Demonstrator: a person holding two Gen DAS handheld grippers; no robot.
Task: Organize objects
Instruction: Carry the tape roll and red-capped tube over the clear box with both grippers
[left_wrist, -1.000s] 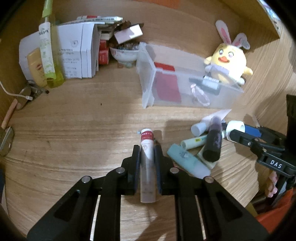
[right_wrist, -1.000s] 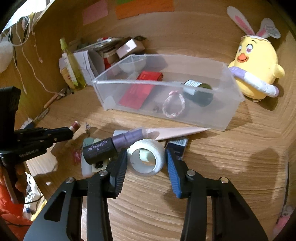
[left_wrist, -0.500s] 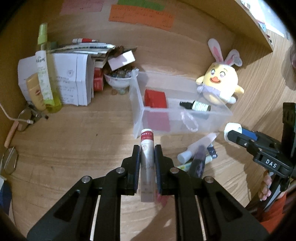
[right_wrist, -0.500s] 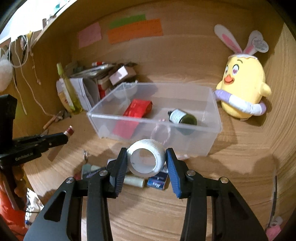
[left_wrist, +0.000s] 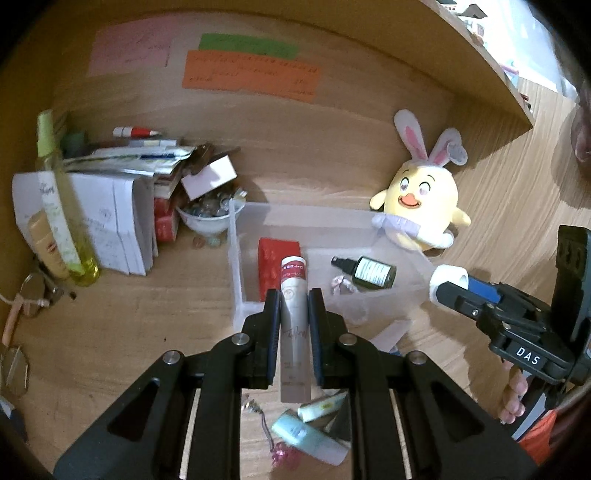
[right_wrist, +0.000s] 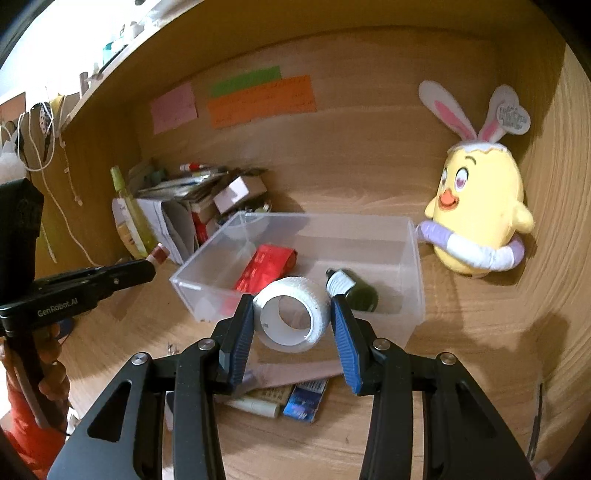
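Note:
My left gripper (left_wrist: 293, 295) is shut on a slim tube with a red-banded cap (left_wrist: 294, 295) and holds it in the air in front of the clear plastic box (left_wrist: 236, 266). My right gripper (right_wrist: 291, 310) is shut on a white tape roll (right_wrist: 295, 317), raised near the box's front wall (right_wrist: 207, 299). The box holds a red packet (right_wrist: 264, 267), a dark green bottle (right_wrist: 354, 291) and a small bracelet (left_wrist: 341, 283). Loose tubes (left_wrist: 314, 435) and a blue packet (right_wrist: 304, 400) lie on the desk below the grippers.
A yellow plush chick with rabbit ears (right_wrist: 480, 229) stands right of the box. At the back left are white boxes (left_wrist: 110, 221), a yellow-green bottle (left_wrist: 59, 206), a small bowl (left_wrist: 207, 219) and papers. Glasses (left_wrist: 22, 332) lie at the far left. Sticky notes (left_wrist: 251, 74) hang on the back wall.
Both grippers have lifted off the desk with their objects and moved toward the clear box. The pile of tubes now lies below them.

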